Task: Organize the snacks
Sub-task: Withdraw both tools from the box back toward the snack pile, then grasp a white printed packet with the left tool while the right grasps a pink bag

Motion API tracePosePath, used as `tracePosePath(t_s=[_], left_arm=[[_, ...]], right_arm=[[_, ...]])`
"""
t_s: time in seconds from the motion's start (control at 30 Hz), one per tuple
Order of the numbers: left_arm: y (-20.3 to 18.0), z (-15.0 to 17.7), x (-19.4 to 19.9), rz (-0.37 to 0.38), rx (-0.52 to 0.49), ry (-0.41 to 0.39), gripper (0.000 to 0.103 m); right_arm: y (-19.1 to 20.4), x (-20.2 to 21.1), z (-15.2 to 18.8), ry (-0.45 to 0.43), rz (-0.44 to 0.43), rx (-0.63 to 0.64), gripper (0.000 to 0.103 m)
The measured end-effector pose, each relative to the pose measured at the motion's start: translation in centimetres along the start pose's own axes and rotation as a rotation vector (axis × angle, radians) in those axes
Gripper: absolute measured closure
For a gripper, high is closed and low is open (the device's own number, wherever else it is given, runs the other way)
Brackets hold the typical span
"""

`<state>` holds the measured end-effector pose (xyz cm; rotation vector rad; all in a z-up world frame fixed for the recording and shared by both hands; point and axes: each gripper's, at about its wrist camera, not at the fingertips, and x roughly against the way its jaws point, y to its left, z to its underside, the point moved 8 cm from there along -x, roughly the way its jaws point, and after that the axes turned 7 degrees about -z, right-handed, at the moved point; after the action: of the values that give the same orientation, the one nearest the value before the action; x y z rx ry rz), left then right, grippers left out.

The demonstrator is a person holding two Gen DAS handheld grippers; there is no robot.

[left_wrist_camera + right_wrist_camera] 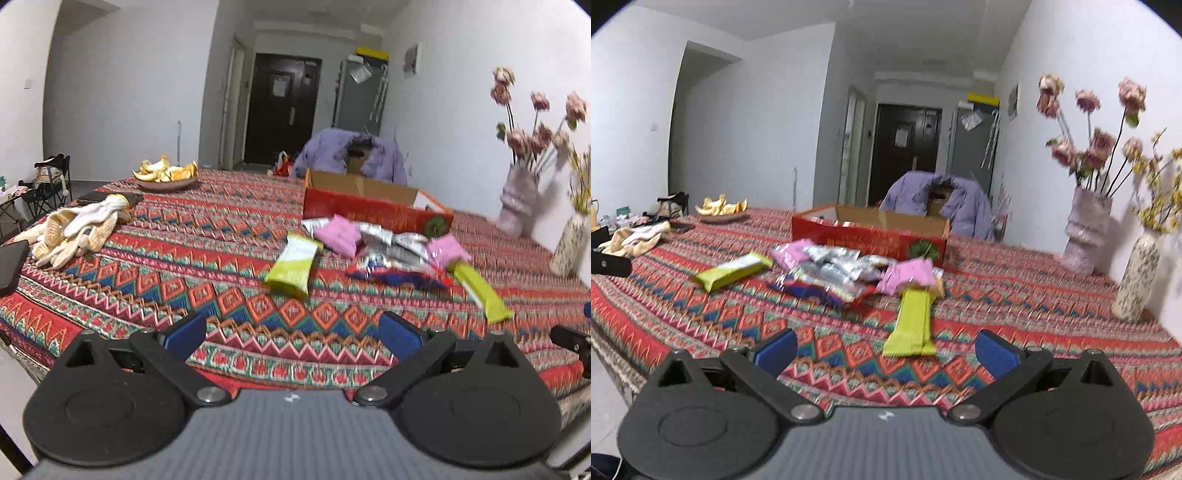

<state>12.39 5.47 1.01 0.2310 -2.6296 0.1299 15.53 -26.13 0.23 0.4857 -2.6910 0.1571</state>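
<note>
While both grippers hover over the desk [110,266], their jaws gape wide, holding nothing. Snacks [834,273] lie heaped before a red box [871,236].

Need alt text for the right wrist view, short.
Open right gripper hovers over a patterned tablecloth, a lime snack bar just ahead. Behind it lies a snack pile, then an open red box; two flower vases stand right.

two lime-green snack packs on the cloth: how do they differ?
The left green pack lies alone, crosswise, clear of the snack pile. The right green pack points lengthwise toward the right gripper, its far end tucked under a pink packet. It sits nearer the open jaws. Both are flat, lime-green, lying on the patterned cloth.
</note>
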Motion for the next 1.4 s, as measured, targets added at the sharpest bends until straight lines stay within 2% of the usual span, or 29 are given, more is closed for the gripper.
tracePosePath(t_s=[0.17,0.33,0.5,0.6,0.67,0.87,0.97,1.07,1.13,1.17,1.27,1.4], left_arm=[[-0.9,0.5,-1.8,0.013,-0.033,0.043,0.001],[-2.5,-0.7,-4.2,0.039,-0.09,0.063,0.001],[-5.6,-3.3,-7.4,0.079,-0.179,0.037,0.002],[-8.1,-5.5,-9.7,0.131,-0.229,0.005,0.002],[-10.0,-6.9,-11.7,0.172,-0.26,-0.002,0.005],[-14.6,-9.4,-19.3,0.217,-0.356,0.051,0.026],[-16.0,-10.1,-22.6,0.25,-0.367,0.074,0.027],[-17.0,-9.7,-25.8,0.254,-0.397,0.126,0.029],[-17.2,-9.3,-27.4,0.263,-0.393,0.178,0.039],[-17.2,-9.1,-27.9,0.281,-0.383,0.198,0.041],[-17.2,-9.0,-28.4,0.299,-0.388,0.194,0.043],[-16.8,-9.0,-28.4,0.302,-0.362,0.201,0.045]], right_arm=[[-0.7,-1.7,0.6,0.037,0.015,-0.016,0.0],[-2.3,-3.8,-0.1,0.048,0.023,-0.072,0.0],[-3.9,-6.4,-1.6,0.076,-0.019,-0.123,0.002],[-4.9,-8.2,-3.3,0.062,-0.027,-0.129,0.004],[-5.6,-9.8,-4.5,0.046,-0.044,-0.153,0.012],[-7.1,-15.9,-6.7,0.066,-0.074,-0.198,0.018],[-7.6,-19.3,-7.3,0.099,-0.074,-0.178,0.02],[-7.4,-22.6,-7.5,0.155,-0.018,-0.071,0.021],[-7.0,-24.5,-7.5,0.183,0.007,-0.005,0.021],[-6.9,-25.3,-7.5,0.196,0.009,0.007,0.021],[-6.5,-27.8,-7.3,0.234,0.0,0.03,0.021],[-7.4,-29.5,-7.0,0.266,0.077,0.063,0.021]])
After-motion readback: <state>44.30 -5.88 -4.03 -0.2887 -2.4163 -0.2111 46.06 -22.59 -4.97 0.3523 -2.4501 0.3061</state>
